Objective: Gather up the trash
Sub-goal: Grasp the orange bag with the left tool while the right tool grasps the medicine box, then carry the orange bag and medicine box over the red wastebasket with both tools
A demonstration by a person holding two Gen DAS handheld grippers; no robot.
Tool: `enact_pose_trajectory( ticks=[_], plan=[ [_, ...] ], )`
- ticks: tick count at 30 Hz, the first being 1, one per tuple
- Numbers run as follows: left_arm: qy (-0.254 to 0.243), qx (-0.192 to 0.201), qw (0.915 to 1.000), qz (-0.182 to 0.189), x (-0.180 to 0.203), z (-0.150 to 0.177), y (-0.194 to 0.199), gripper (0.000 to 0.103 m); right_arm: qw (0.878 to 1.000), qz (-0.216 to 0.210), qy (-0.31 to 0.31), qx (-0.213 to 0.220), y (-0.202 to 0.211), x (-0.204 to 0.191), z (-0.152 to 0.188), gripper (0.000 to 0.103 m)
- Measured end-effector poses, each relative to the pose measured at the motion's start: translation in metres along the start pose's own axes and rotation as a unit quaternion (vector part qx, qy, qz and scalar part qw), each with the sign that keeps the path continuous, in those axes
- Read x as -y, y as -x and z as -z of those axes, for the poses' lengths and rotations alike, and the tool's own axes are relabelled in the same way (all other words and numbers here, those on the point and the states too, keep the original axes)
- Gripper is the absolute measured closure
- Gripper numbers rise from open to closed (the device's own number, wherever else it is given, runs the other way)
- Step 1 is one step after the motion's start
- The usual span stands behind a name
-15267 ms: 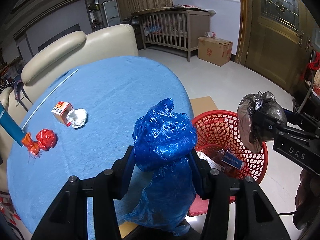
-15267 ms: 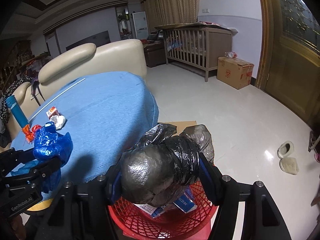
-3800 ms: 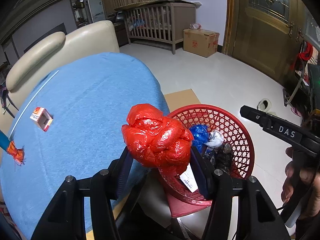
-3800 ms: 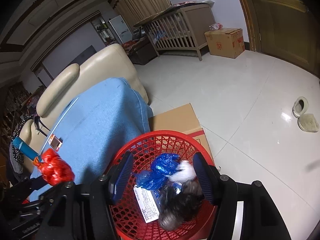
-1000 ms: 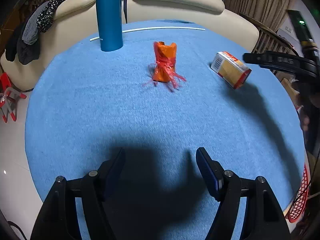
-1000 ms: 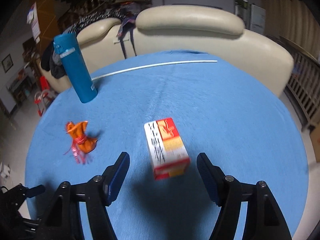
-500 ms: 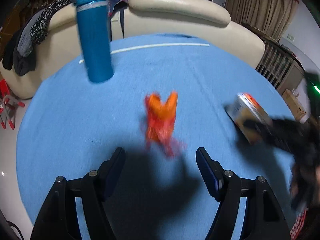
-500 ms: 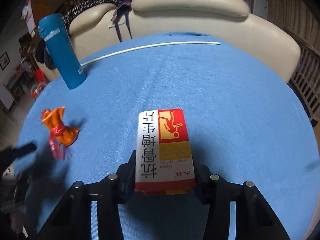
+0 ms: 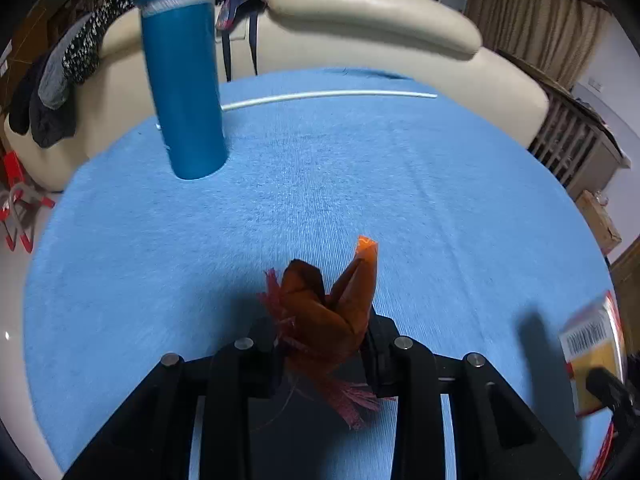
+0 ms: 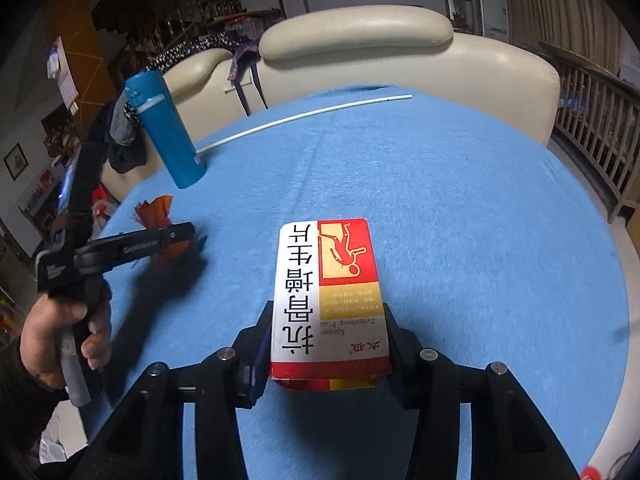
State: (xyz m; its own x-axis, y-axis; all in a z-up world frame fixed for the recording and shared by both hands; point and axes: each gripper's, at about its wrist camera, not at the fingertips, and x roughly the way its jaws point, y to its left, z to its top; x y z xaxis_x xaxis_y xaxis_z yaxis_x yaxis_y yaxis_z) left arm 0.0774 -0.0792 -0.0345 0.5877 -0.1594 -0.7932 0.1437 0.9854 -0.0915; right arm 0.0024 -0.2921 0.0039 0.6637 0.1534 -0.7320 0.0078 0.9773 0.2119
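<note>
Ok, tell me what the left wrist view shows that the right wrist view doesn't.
Only the left wrist view: the left gripper seen along its own fingers, shut on the orange wrapper; red stool legs at the left edge.

Only the right wrist view: the printed top of the box, clamped in the right gripper; the hand holding the left gripper.

Both: blue bottle, white rod, blue table, cream sofa.

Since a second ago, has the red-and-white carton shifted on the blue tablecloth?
Yes. The carton was lying ahead of the right gripper, apart from its jaws; now it sits clamped between them. Against the fixed white rod, it is nearer the camera.
</note>
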Motion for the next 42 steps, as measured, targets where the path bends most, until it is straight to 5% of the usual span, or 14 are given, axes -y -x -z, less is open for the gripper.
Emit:
enact_pose_trajectory(
  ticks=[8,20,42],
  plan=[
    [-0.016,0.002,0.9995,-0.027,0.008,0.045,0.042,0.070,1.000,-0.005,-0.021,0.008,0.025,-0.014,0.033,0.053],
    [-0.030,-0.004,0.9995,-0.011,0.022,0.097,0.076,0.070,0.998,0.006,-0.055,0.016,0.051,-0.019,0.071,0.053],
    [-0.090,0.025,0.9956,0.011,0.063,0.139,0.132,0.070,0.993,0.026,-0.101,0.057,0.114,-0.015,0.131,0.053]
  ],
)
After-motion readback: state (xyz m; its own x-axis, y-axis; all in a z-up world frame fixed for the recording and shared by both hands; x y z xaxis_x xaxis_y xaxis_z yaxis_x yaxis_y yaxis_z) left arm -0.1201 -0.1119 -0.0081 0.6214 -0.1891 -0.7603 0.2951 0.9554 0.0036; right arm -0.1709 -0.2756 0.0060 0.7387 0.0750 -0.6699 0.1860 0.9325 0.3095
